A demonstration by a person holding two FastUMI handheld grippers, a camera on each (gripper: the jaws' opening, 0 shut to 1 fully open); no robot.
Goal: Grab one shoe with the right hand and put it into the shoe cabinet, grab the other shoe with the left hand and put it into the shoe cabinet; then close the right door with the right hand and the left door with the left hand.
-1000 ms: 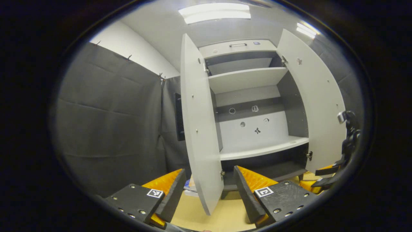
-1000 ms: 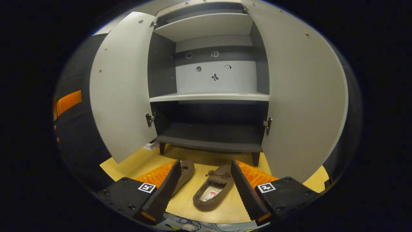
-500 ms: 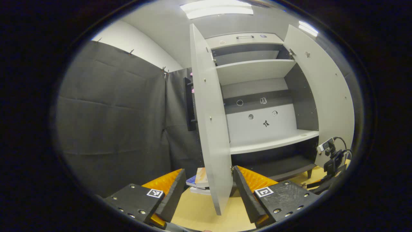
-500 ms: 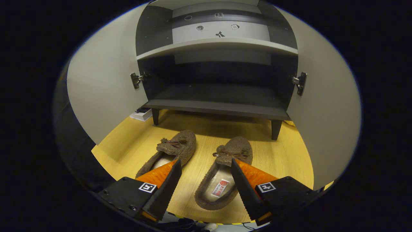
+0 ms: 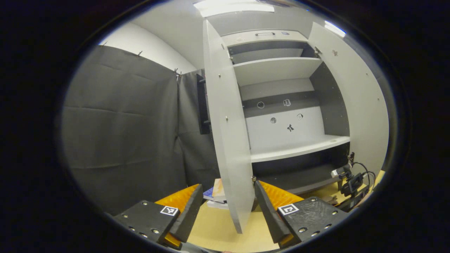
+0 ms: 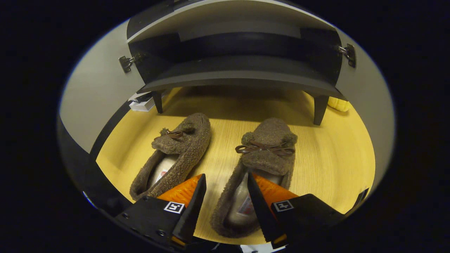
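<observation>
Shoe cabinet (image 5: pixel 281 116): tall, pale grey shelves with dark grey sides and base, on short dark legs; its bottom compartment shows dark in the right gripper view, just beyond the shoes.
Left door (image 5: pixel 228 140): pale grey, swung wide open, seen nearly edge-on between the left gripper's fingers.
Right door (image 5: pixel 358 102): pale grey, also open, at the far side of the cabinet.
Floor (image 6: pixel 334 158): yellow wood-grain, carrying both shoes in front of the cabinet.
Right shoe (image 6: pixel 260 168): brown fuzzy slipper with a thin brown bow across the top and a pale insole; lies flat, toe toward the cabinet, heel end between the right gripper's fingers.
Left shoe (image 6: pixel 175 151): matching brown slipper with a small bow, beside the other but apart from it, toe angled toward the cabinet.
Right gripper (image 6: pixel 225 207): fingers spread apart, straddling the heel of the right shoe; whether they touch it cannot be told.
Left gripper (image 5: pixel 228 214): fingers apart, nothing held, either side of the left door's lower edge.
</observation>
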